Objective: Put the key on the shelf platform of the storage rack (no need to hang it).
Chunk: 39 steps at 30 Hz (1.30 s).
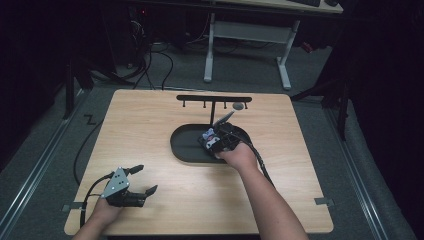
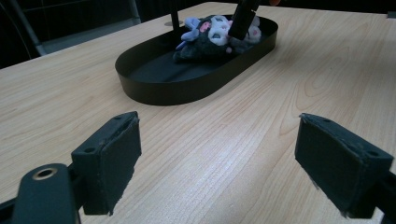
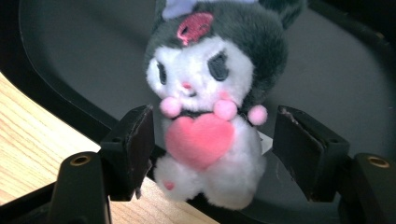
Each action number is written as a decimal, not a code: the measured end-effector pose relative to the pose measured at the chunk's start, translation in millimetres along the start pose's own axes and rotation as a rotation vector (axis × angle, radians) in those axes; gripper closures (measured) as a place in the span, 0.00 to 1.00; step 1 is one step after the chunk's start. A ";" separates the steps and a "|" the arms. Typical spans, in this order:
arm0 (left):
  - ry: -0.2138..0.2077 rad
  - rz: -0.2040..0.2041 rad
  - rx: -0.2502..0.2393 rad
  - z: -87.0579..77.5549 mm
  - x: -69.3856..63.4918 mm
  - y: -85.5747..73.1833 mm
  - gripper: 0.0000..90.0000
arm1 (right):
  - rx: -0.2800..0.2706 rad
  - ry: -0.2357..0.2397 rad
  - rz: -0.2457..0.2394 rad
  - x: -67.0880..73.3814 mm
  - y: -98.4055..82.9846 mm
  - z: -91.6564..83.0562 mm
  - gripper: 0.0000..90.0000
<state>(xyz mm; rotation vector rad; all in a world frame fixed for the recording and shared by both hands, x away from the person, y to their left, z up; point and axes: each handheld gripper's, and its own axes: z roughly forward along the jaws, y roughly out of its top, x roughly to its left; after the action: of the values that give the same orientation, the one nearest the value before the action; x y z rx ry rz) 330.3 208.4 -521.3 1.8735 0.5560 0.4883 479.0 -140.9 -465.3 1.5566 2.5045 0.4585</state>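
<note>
A small plush toy (image 3: 205, 93) with a dark hood, white face and pink heart lies in the black oval tray (image 1: 185, 150), at its right end. Its feet reach the tray's near rim (image 3: 70, 112). My right gripper (image 3: 215, 149) stands open around the toy's body, one pad on each side, with a gap at the right pad. In the high view that gripper (image 1: 216, 137) hangs over the tray with the plush toy (image 1: 209, 138) under it. My left gripper (image 1: 145, 179) is open and holds nothing, low over the table's front left. From there I see the plush toy (image 2: 210, 39) in the tray (image 2: 177, 88).
A black T-shaped rack (image 1: 214, 99) with hooks stands behind the tray, and a small grey thing (image 1: 238, 106) hangs near its right end. Bare wood (image 2: 233, 140) lies between the left gripper and the tray. A cable (image 1: 80, 155) trails off the table's left edge.
</note>
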 end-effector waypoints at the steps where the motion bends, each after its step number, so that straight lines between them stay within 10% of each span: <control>1: 0.000 0.000 0.000 0.0 0.0 0.0 0.17 | -0.009 0.005 0.004 -0.1 -0.2 -1.6 0.33; 29: -0.007 0.002 0.007 1.0 0.2 0.4 0.17 | -0.111 0.002 -0.060 2.3 -21.6 -28.9 0.32; 39: -0.001 0.006 0.012 1.0 -0.7 0.2 0.17 | -0.160 -0.017 -0.059 -3.3 -44.2 -26.9 0.18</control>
<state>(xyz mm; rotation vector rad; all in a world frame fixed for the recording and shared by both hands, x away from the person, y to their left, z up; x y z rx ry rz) 330.4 207.2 -521.5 1.8870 0.5531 0.4889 435.3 -166.8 -455.0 1.4183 2.4267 0.6175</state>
